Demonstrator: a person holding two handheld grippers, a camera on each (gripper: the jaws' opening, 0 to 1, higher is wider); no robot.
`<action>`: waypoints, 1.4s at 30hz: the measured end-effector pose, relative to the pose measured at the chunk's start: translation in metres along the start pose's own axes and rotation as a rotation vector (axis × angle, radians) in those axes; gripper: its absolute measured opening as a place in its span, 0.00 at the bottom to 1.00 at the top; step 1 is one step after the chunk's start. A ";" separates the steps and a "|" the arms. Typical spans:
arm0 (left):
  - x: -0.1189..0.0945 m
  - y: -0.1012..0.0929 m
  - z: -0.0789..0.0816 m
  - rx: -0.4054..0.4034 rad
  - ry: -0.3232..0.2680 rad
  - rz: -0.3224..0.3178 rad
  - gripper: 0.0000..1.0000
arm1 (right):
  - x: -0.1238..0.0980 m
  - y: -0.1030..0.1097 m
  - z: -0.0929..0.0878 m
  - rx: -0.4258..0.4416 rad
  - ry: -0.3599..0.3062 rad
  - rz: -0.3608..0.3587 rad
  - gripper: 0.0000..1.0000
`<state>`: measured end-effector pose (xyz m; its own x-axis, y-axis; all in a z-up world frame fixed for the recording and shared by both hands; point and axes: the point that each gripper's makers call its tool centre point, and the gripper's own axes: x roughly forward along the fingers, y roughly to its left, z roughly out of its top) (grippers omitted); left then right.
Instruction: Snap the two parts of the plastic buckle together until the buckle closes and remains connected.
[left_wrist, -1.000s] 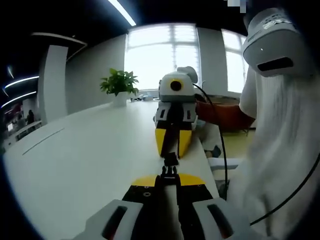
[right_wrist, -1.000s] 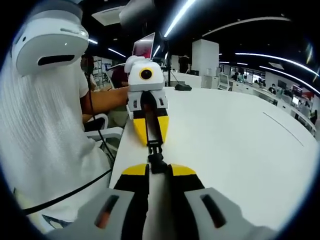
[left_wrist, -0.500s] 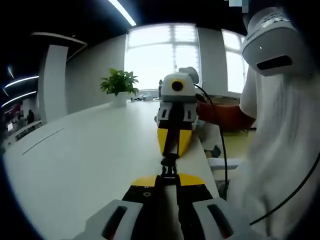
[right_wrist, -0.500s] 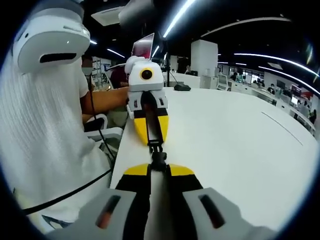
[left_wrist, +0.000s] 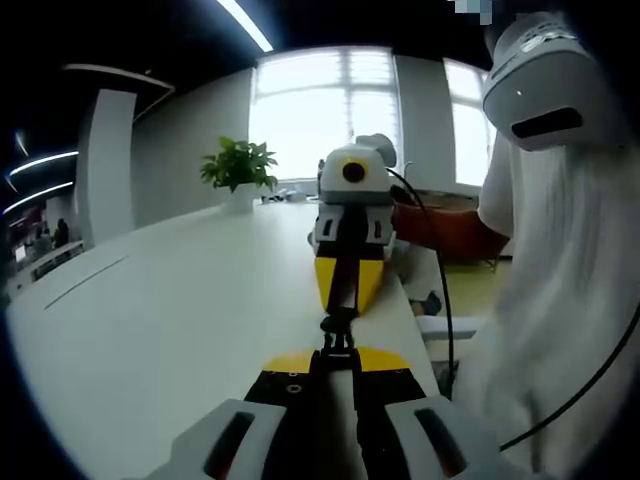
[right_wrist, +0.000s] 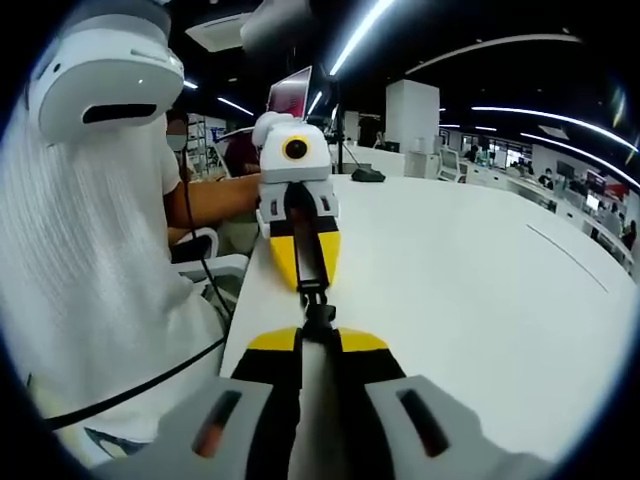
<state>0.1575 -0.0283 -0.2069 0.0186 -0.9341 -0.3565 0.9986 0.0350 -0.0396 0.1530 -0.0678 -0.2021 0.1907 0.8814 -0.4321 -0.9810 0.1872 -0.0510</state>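
Two black buckle halves meet end to end above the white table (left_wrist: 170, 310). My left gripper (left_wrist: 336, 356) is shut on the near buckle half (left_wrist: 338, 343). Facing it, my right gripper (left_wrist: 339, 310), with yellow jaws, is shut on the other buckle half (left_wrist: 335, 322). In the right gripper view, my right gripper (right_wrist: 318, 337) pinches its buckle half (right_wrist: 318, 318), and the left gripper (right_wrist: 304, 286) holds the mating half (right_wrist: 310, 294) against it. The halves touch; whether they are latched I cannot tell.
A person in a white garment (left_wrist: 560, 300) with a white headset (right_wrist: 100, 75) stands close beside the table edge. A potted plant (left_wrist: 238, 168) sits at the far end of the table. A laptop (right_wrist: 292, 92) and a dark object (right_wrist: 366, 175) lie further off.
The two grippers have drawn slightly closer together, and the small gap between the buckle halves has closed. Both stay shut on their halves.
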 end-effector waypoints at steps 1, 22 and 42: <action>0.000 0.000 0.000 0.000 0.000 0.001 0.12 | 0.000 0.000 0.000 -0.001 0.000 0.001 0.12; -0.001 0.007 0.001 -0.007 -0.003 0.032 0.12 | -0.002 -0.007 -0.001 -0.005 0.002 0.020 0.12; -0.002 0.006 0.001 -0.011 -0.006 0.040 0.12 | -0.002 -0.005 -0.001 -0.017 -0.010 0.029 0.12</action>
<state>0.1640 -0.0268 -0.2058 0.0591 -0.9340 -0.3523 0.9964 0.0765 -0.0356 0.1574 -0.0711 -0.2018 0.1628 0.8905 -0.4248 -0.9865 0.1544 -0.0544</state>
